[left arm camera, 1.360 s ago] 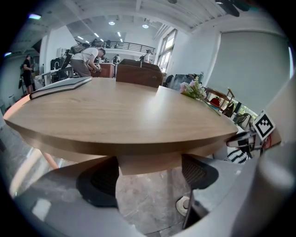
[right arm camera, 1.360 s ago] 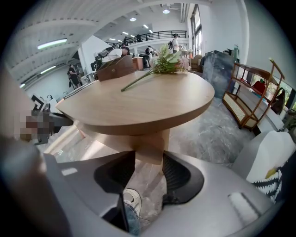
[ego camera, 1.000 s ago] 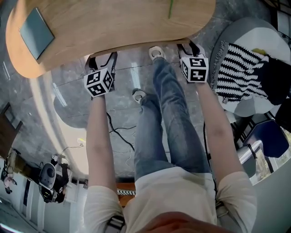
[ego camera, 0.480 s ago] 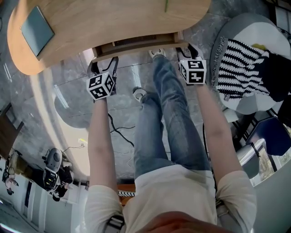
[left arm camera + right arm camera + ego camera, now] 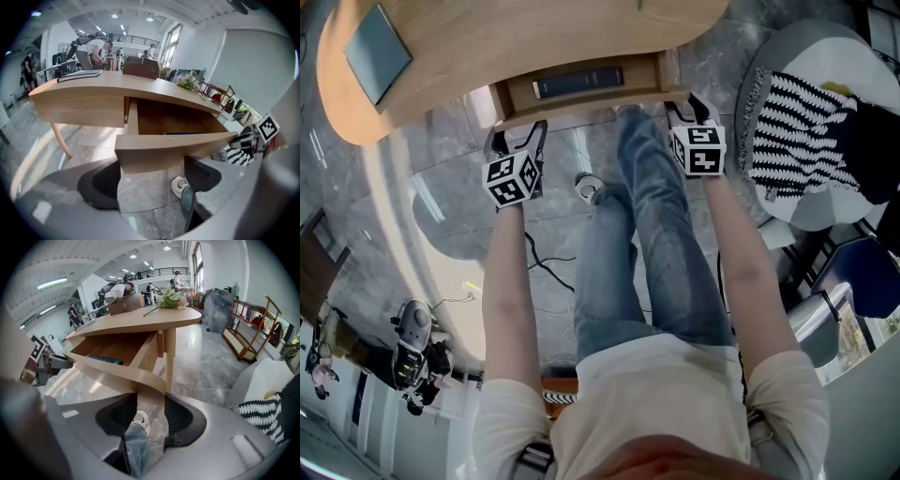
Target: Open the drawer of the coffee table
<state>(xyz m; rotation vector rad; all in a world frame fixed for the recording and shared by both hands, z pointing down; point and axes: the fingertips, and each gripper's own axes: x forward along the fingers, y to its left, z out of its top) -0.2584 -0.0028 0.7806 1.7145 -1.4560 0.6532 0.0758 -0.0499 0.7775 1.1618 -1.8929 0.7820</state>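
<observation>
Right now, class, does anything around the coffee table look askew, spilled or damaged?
Nothing stands out. The drawer is partly out and straight under the tabletop, and a dark book lies flat inside it.

A grey marble floor [image 5: 206, 357] is bounded by white walls [image 5: 253, 61], ceiling lights [image 5: 115, 16] are switched on, daylight is let in through tall windows [image 5: 199, 263], and a wooden shelf rack [image 5: 248, 326] is stood on that floor.

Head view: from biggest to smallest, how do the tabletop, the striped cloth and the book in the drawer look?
1. Tabletop, largest, though cut off at the top edge.
2. Striped cloth.
3. Book in the drawer, a thin strip.
</observation>
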